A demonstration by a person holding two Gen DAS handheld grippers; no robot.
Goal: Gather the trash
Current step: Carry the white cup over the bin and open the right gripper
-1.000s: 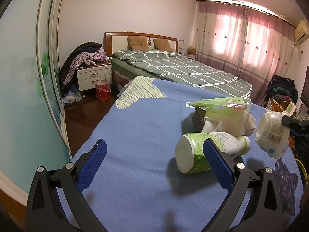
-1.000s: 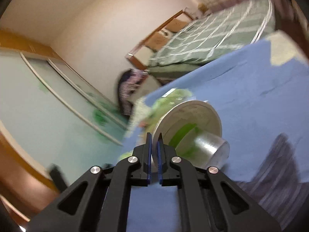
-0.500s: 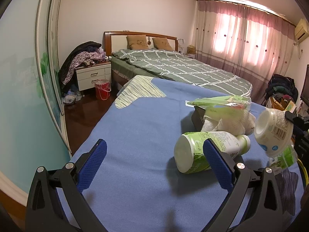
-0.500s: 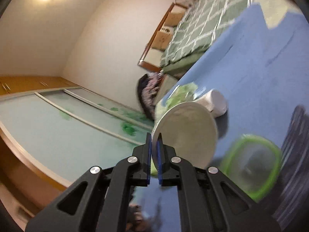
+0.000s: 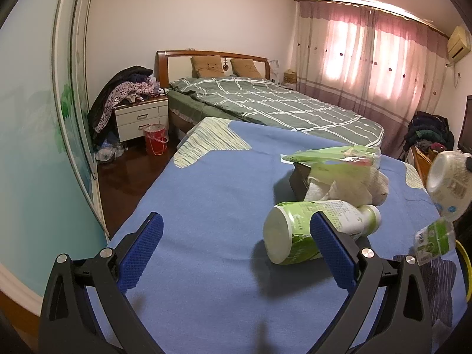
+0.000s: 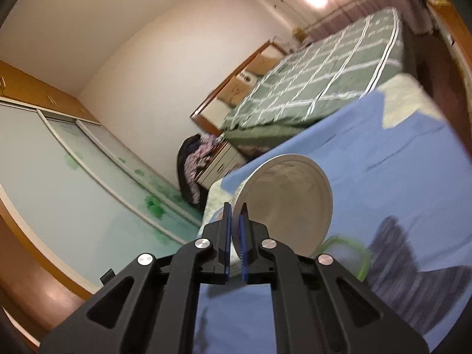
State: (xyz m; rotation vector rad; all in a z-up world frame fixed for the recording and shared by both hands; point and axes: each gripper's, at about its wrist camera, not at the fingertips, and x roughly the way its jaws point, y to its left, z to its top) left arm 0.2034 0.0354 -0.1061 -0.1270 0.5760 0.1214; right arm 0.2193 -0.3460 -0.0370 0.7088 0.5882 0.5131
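One white paper cup (image 6: pixel 284 203), round-mouthed and smooth inside, is pinched by its rim between the blue ribbed pads of the right gripper (image 6: pixel 235 237), whose jaws are pressed nearly together on the thin wall; it hangs tilted in the air above the blue cloth (image 6: pixel 392 177). From the left wrist view the same cup (image 5: pixel 447 181) shows at the far right edge, its printed side label facing the camera, with a torn green-and-white wrapper (image 5: pixel 433 237) just below it. Near the cup on the cloth lies a green-labelled plastic bottle (image 5: pixel 309 230) on its side, flat base toward the camera, and behind it a heap of crumpled white tissue (image 5: pixel 351 188) under a thin green plastic bag (image 5: pixel 330 155). A ring of green-rimmed clear plastic (image 6: pixel 351 253) lies below the held cup. The left gripper (image 5: pixel 236 246) is spread wide and holds nothing, low over the fuzzy blue cloth (image 5: pixel 206 206).
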